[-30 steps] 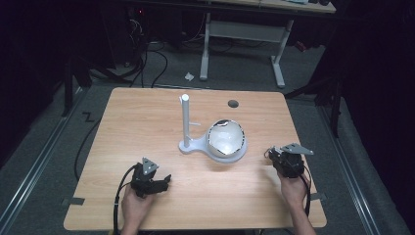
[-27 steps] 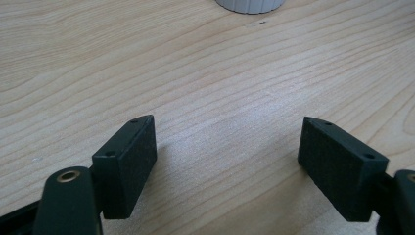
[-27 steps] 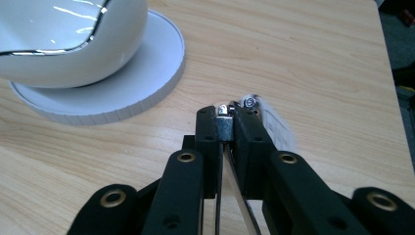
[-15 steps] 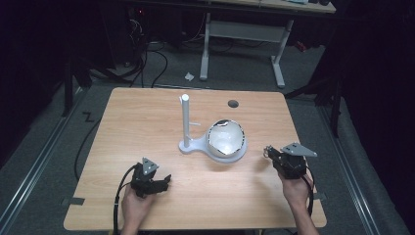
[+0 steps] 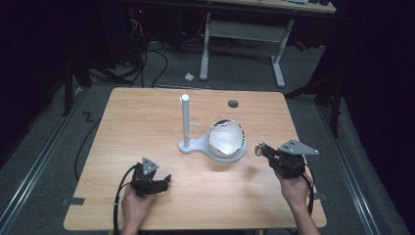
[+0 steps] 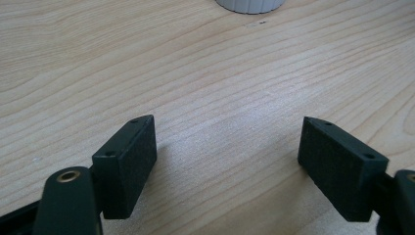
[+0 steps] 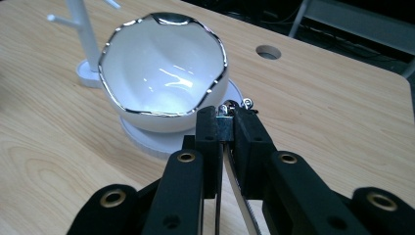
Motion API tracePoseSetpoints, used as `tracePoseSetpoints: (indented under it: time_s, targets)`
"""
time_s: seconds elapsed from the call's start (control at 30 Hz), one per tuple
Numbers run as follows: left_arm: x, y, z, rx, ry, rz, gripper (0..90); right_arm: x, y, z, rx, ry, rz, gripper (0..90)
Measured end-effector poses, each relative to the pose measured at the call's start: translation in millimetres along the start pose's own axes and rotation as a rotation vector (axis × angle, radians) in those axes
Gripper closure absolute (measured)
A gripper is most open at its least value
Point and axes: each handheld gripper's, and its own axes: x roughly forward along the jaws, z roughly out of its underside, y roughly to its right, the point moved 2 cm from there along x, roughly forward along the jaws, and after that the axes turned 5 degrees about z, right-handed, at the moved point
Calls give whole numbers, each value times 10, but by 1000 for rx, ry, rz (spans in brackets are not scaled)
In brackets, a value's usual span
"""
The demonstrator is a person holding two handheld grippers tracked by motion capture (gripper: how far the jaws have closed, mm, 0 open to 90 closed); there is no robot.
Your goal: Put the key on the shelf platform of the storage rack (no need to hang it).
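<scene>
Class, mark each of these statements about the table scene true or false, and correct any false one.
1. The right gripper is shut on a small metal piece. True.
2. The left gripper is shut. False: its jaws stand wide apart over bare table.
3. The white bowl lies upside down. False: its opening faces up, tilted toward the right gripper.
4. A white stand with an upright post is beside the bowl. True.
5. The bowl's rim is silver-coloured and wavy. True.
</scene>
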Motion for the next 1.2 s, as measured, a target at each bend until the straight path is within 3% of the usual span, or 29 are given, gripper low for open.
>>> tracePoseSetpoints:
  time_s: [0.33,0.67,1.0,1.2]
  targets:
    - [0,1,0,-1,0,0,227,-52,-101,-205,-5,19,-88,819]
    - [0,1,0,-1,0,0,227,-6,-215,-419,-30,28,-144,819]
    - [0,0,0,0,-1,0,227,97,-328,-536,-74,19,-165,819]
    - [0,0,0,0,-1,0,227,170,-356,-578,-77,12,-175,819]
